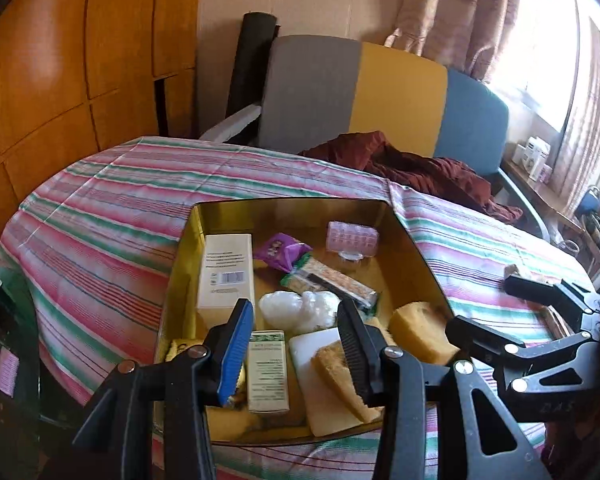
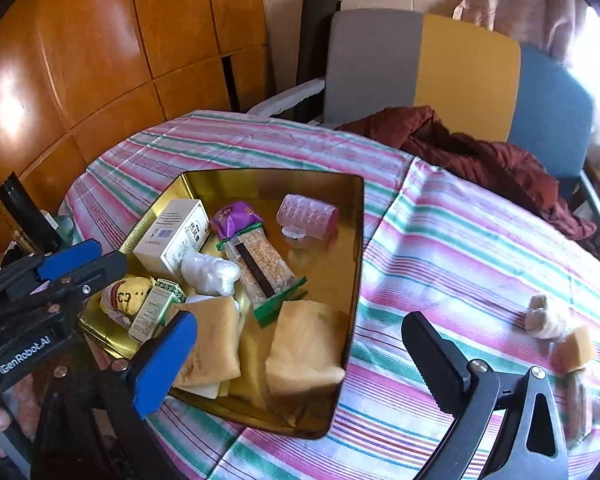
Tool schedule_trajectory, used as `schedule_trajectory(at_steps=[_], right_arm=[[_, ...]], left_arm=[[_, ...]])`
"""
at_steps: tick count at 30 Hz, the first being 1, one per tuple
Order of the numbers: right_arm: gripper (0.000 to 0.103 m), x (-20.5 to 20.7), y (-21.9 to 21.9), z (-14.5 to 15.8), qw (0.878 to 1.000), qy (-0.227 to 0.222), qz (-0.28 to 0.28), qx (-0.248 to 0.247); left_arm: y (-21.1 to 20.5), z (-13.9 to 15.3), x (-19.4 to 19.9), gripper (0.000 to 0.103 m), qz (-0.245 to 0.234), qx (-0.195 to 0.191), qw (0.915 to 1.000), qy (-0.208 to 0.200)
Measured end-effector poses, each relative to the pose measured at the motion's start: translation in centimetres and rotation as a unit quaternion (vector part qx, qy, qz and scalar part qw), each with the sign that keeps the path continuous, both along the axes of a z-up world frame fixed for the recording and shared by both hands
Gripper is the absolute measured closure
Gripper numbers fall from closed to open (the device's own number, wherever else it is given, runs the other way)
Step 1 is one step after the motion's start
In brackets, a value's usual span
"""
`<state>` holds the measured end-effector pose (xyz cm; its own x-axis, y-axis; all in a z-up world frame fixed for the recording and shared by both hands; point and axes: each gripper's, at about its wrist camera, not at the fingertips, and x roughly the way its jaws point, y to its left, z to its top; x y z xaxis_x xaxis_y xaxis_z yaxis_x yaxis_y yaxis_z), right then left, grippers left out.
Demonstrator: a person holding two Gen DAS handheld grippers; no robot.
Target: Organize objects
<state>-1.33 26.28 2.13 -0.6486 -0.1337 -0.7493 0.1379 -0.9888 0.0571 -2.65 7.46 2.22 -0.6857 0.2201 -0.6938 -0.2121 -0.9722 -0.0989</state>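
Observation:
A gold tin box (image 1: 416, 240) (image 2: 356, 264) sits on the striped tablecloth. It holds a white carton (image 1: 226, 272) (image 2: 172, 236), a purple packet (image 1: 280, 252), a cracker pack (image 1: 332, 282) (image 2: 260, 266), a pink pill case (image 1: 352, 236) (image 2: 306, 214), a white plastic lump (image 1: 296, 308) (image 2: 210, 274), a small green-white box (image 1: 266, 368) and yellow sponges (image 1: 420, 330) (image 2: 304, 348). My left gripper (image 1: 296, 348) is open and empty over the near part of the box. My right gripper (image 2: 300, 356) is open and empty over the box's near right corner; it also shows in the left wrist view (image 1: 512, 320). A sponge cube (image 2: 576, 346) and a whitish lump (image 2: 546, 316) lie on the cloth to the right.
A dark red garment (image 1: 420, 168) (image 2: 480, 152) lies at the table's far edge by a grey, yellow and blue chair (image 1: 400, 96). Wooden panels (image 1: 60, 80) stand to the left. A shelf with small boxes (image 1: 536, 156) is under the window at right.

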Motion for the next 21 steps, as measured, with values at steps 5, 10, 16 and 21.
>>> schedule_trajectory(at_steps=[5,10,16,21], right_arm=[[0.000,1.6,0.6,0.6,0.999,0.018,-0.015,0.027],[0.000,2.4,2.3,0.3,0.999,0.014,-0.039,0.023],[0.000,3.4,4.5,-0.1,0.998,0.008,-0.065,0.021],[0.000,4.0,6.4,-0.6,0.996,0.002,-0.084,0.017]], left_arm=[[1.4,0.5,0.8,0.059,-0.023,-0.003,0.9997,0.008],[2.7,0.6,1.4,0.059,-0.040,-0.009,0.9991,0.008],[4.0,0.6,1.9,0.059,-0.057,-0.012,0.9983,0.007],[5.1,0.6,2.2,0.059,-0.074,-0.022,0.9970,0.005]])
